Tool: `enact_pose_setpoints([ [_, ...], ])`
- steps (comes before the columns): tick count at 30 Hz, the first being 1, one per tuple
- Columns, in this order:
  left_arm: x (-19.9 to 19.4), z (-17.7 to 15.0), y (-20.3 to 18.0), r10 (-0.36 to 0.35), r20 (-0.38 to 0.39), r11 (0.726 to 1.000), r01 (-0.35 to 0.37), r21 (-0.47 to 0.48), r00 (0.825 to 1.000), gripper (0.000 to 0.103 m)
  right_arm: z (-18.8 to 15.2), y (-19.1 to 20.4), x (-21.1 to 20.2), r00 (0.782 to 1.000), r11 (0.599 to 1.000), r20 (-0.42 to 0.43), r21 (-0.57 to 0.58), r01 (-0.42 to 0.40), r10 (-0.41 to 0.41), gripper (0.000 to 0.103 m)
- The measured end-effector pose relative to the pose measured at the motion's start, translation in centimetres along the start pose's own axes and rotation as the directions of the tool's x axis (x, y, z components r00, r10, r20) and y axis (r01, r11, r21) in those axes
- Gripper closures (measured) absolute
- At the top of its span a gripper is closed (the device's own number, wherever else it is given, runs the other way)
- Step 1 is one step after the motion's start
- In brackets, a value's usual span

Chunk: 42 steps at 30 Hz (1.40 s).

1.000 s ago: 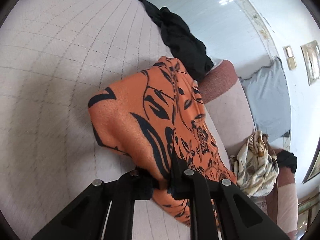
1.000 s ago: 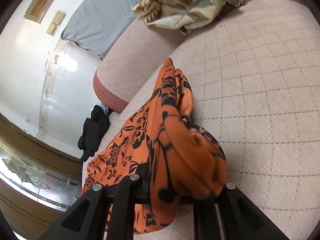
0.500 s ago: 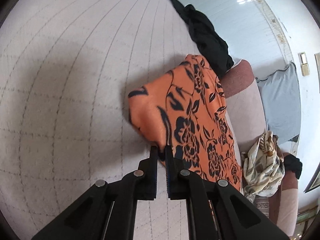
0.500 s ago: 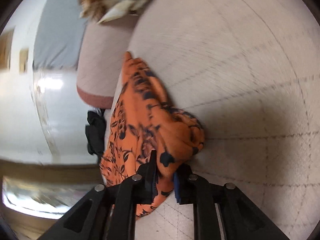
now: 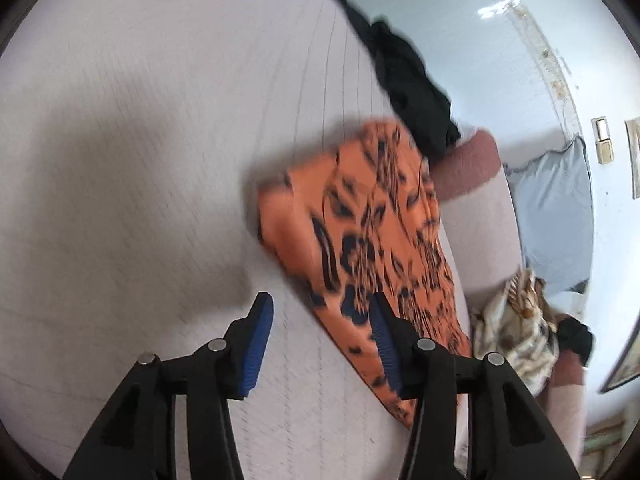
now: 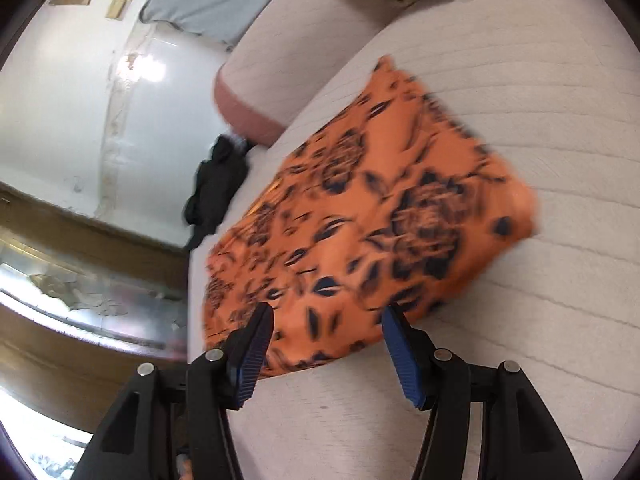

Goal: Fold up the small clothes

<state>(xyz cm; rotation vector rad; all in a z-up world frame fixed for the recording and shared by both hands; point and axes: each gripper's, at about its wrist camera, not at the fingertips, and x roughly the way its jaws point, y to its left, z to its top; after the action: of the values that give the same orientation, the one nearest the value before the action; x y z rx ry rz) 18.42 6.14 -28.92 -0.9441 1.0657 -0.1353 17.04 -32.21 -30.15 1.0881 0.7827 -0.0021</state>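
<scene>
The orange floral garment [image 6: 360, 216] lies folded and flat on the quilted pale cushion [image 6: 540, 360] of a sofa, near the cushion's edge by the rounded armrest [image 6: 256, 80].

The left gripper [image 5: 320, 340] has just been opening; its 2 blue-padded fingers [image 5: 256, 344] stand apart over the cushion. Its right finger overlaps the garment's near edge in the left wrist view, and nothing is pinched between the pads.

The right gripper [image 6: 332, 352] has also just been opening. Its jaws stand wide at the garment's near hem; the frame is blurred, but the pads seem clear of the cloth.

A black garment [image 5: 412, 80] lies past the orange one at the cushion's far edge. A cream patterned cloth [image 5: 516, 328] sits heaped further along the sofa, with a grey-blue cushion [image 5: 556, 208] behind it.
</scene>
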Motion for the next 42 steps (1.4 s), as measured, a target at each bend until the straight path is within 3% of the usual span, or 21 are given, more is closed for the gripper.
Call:
enact_pose_setpoints([
  [3,1.6,-0.1,0.7,-0.057,-0.050,0.997,0.054,-0.062,0.997,0.045,0.5,-3.0,-0.1,1.000,0.987,0.023,0.158,-0.008,0.005,0.043],
  [8,2.4,1.2,0.3,-0.106,0.004,0.991,0.106,-0.086,0.994,0.034,1.2,-7.2,-0.9,0.997,0.949,0.076,0.315,-0.019,-0.005,0.042],
  [15,3.9,2.3,-0.4,-0.133,0.060,0.988,0.137,-0.075,0.989,0.034,-0.1,-8.9,-2.2,0.992,0.925,0.124,0.377,-0.049,0.002,0.040],
  [18,4.3,2.6,-0.9,-0.121,0.074,0.991,0.125,-0.051,0.990,0.037,-0.7,-9.4,-2.1,0.991,0.925,0.129,0.380,-0.022,-0.029,0.041],
  [19,4.7,2.7,-1.1,-0.110,0.075,0.993,0.113,-0.035,0.991,0.050,-0.5,-9.6,-2.0,0.988,0.923,0.150,0.384,-0.033,-0.027,0.041],
  [20,5.2,2.7,-1.3,-0.101,0.067,0.994,0.103,-0.030,0.993,0.067,-0.3,-9.6,-1.9,0.984,0.925,0.179,0.376,-0.045,-0.024,0.042],
  [22,6.2,2.8,-1.0,-0.080,0.052,0.996,0.082,-0.034,0.995,0.078,0.8,-9.2,-1.2,0.975,0.939,0.219,0.340,-0.047,-0.030,0.042],
  [26,6.2,2.8,-1.4,-0.094,0.071,0.995,0.095,-0.022,0.993,0.082,2.7,-8.7,1.0,0.954,0.964,0.300,0.259,-0.063,-0.018,0.044],
  [27,6.2,2.8,-1.7,-0.093,0.075,0.996,0.094,-0.008,0.993,0.083,3.0,-8.3,1.3,0.953,0.970,0.303,0.234,-0.061,-0.013,0.049],
  [28,6.2,2.9,-1.9,-0.090,0.078,0.996,0.090,0.005,0.993,0.084,3.4,-8.0,1.9,0.958,0.979,0.285,0.199,-0.038,-0.021,0.076],
  [29,6.1,2.8,-2.0,-0.093,0.079,0.996,0.092,0.009,0.993,0.085,3.7,-7.8,2.5,0.963,0.982,0.268,0.189,-0.022,-0.030,0.082],
  [32,5.2,2.6,-2.3,-0.103,0.092,0.995,0.100,0.028,0.990,0.086,3.5,-7.6,2.5,0.957,0.981,0.287,0.194,-0.013,-0.045,0.085],
  [35,3.7,2.1,-2.7,-0.110,0.098,0.993,0.104,0.061,0.989,0.087,2.9,-4.5,1.1,0.934,0.995,0.347,0.067,0.068,-0.087,0.086],
  [38,1.9,1.4,-2.6,-0.108,0.103,0.991,0.100,0.086,0.989,0.087,1.7,-2.9,-0.9,0.919,0.996,0.385,0.025,0.083,-0.086,0.087],
  [42,-0.3,0.3,-1.1,-0.097,0.071,0.993,0.092,0.072,0.993,0.087,-0.3,-2.4,-3.5,0.919,0.995,0.382,0.022,0.098,-0.099,0.087],
])
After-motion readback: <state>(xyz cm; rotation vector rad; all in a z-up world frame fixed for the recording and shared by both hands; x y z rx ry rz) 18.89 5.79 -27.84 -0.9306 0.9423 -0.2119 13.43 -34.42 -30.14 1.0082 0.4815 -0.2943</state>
